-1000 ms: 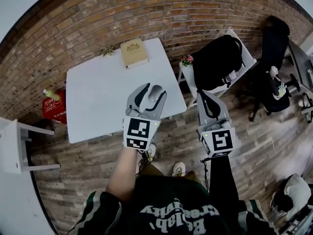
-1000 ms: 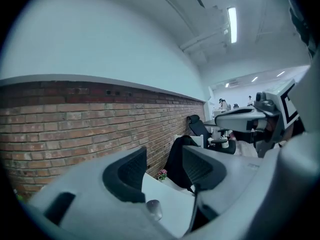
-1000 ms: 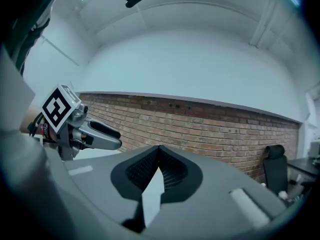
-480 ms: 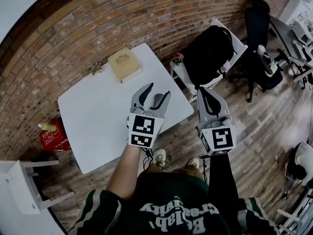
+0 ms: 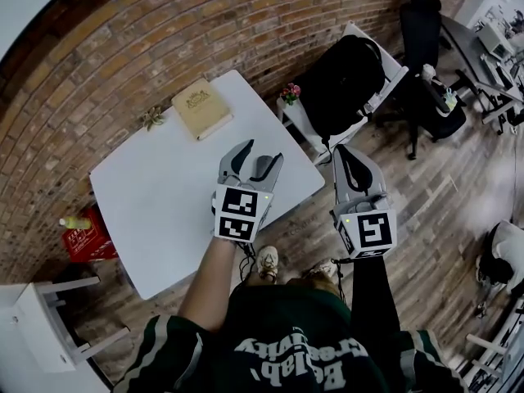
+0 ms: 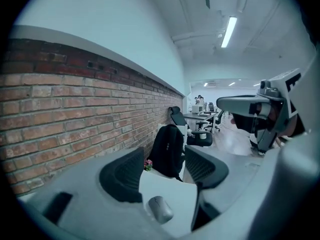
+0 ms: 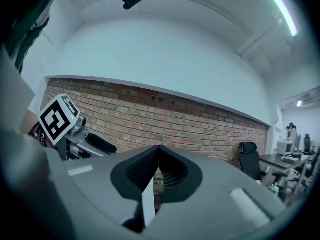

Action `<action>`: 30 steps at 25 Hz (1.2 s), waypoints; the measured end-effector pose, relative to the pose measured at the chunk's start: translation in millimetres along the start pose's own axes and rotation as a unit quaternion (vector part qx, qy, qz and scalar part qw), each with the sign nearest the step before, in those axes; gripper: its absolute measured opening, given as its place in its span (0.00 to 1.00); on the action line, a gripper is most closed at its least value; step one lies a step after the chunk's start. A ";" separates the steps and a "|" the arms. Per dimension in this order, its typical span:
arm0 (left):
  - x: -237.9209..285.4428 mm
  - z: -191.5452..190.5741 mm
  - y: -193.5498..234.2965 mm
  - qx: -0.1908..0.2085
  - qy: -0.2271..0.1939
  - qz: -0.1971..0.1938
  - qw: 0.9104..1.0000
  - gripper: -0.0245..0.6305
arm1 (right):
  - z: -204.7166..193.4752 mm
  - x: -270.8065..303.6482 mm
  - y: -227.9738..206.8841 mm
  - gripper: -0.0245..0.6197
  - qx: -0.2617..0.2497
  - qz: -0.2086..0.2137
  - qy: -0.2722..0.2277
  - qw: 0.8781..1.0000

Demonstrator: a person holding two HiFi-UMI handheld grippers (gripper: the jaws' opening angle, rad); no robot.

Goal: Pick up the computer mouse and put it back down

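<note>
- Far left, by the brick wall [image 5: 98,64]: 1 red crate [image 5: 84,240] on the floor with 1 bottle [image 5: 75,222] on top. 1 white stool [image 5: 37,327] sits nearer the person.
- 1 white table [image 5: 164,187], with 1 small plant [image 5: 151,119] and 1 book [image 5: 201,107] at its far edge, near the wall and close together.
- Left gripper [image 5: 260,155] is held over the table's near-right part. Jaws spread wide, pads well apart, pinching nothing.
- 1 mouse [image 6: 159,209], grey, lies flat on the table near its edge. In the left gripper view it shows low in the gap between the 2 pads, and neither pad touches it.
- Just past the table's right corner: 1 small pot of flowers [image 5: 290,95].
- Right gripper [image 5: 344,150] is held over the wood floor, off the table's right corner and beside the left gripper but apart from it. Jaws pressed together, tips meeting, nothing between them. Its own view looks at the brick wall, with the left gripper's marker cube at the left edge.
- Right of that: 1 black backpack [image 5: 344,80] resting on a small white table [image 5: 389,72].
- Far right: 1 black chair [image 5: 422,15], with desks behind it too small to count.
- Totals: 2 grippers, 1 spread and 1 closed; 1 mouse, on the table.
</note>
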State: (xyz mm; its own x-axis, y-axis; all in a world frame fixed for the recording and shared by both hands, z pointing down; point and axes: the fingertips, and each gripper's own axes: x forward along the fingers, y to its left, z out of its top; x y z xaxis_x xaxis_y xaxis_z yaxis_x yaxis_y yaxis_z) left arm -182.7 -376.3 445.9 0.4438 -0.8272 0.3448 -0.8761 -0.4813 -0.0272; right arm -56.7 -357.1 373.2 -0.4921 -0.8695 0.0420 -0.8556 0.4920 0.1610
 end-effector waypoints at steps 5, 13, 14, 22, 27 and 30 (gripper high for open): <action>20.7 -38.3 0.7 -0.024 0.052 -0.012 0.998 0.46 | -13.7 1.8 -3.6 0.06 -0.001 -0.003 0.016 1.000; 59.7 -113.5 1.6 -0.068 0.117 -0.009 0.991 0.53 | -26.9 4.4 -8.4 0.06 0.003 0.000 0.029 1.000; 63.9 -124.2 3.2 -0.075 0.125 -0.007 0.989 0.54 | -29.1 4.2 -8.9 0.06 0.004 -0.001 0.031 1.000; 90.0 -181.0 17.0 -0.130 0.183 0.009 0.974 0.60 | -37.9 5.4 -22.6 0.06 0.008 -0.013 0.041 0.999; 102.6 -215.7 21.7 -0.129 0.231 0.019 0.964 0.62 | -43.9 4.4 -26.7 0.06 0.004 -0.014 0.050 0.999; 109.3 -229.1 23.8 -0.137 0.246 0.024 0.959 0.63 | -49.0 3.6 -29.8 0.06 -0.002 -0.017 0.056 0.998</action>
State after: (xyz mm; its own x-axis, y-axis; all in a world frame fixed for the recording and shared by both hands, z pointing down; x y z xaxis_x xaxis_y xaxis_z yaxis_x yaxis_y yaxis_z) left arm -198.2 -411.7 697.8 0.3187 -0.5768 0.7521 -0.9397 -0.2961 0.1711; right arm -25.1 -377.0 416.8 -0.4417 -0.8850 0.1473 -0.8707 0.4624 0.1676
